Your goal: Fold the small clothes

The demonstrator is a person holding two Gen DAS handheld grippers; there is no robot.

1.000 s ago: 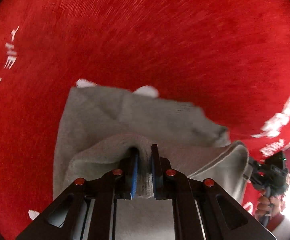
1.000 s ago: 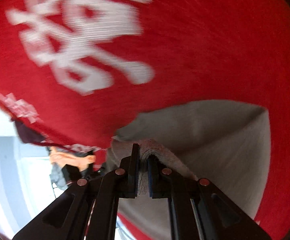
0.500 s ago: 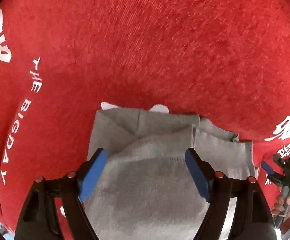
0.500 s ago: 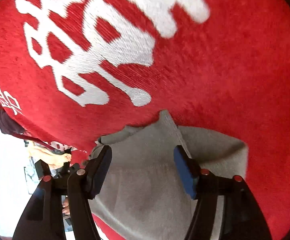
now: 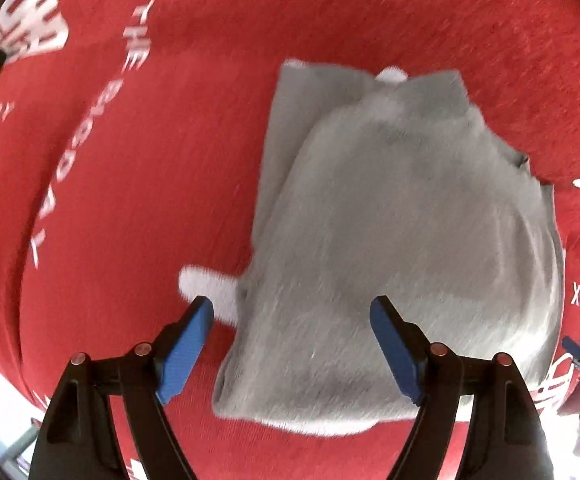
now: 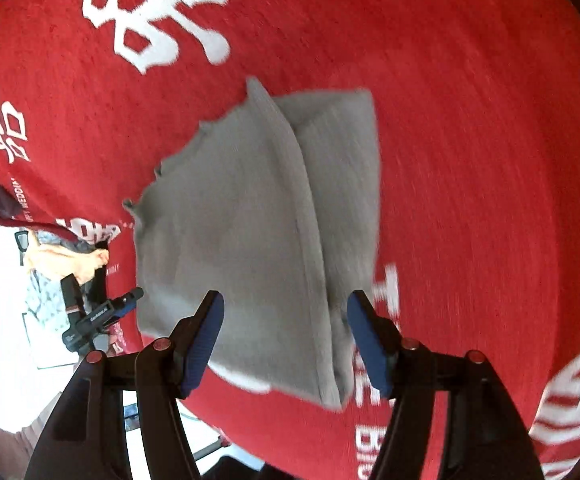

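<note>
Since a second ago the grey garment (image 5: pixel 402 240) is released. Both the left gripper (image 5: pixel 292 344) and right gripper (image 6: pixel 283 336) are spread above it. Folded on the red desk (image 5: pixel 169 160), soft and light, it is best pinched at an edge.

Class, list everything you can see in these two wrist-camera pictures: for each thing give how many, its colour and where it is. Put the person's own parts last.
Grey garment: one, grey, folded, lying flat on the cloth; white bits show at its edges.
Red cloth: one, red with white lettering, spread under the garment and filling most of both views.
Left gripper: one, black with blue pads, open, empty, near edge of the garment; also seen at the left edge of the right wrist view.
Right gripper: one, black with blue pads, open, empty, over the garment's near edge.
Person's hand: one, holding the left gripper, partly hidden.
</note>
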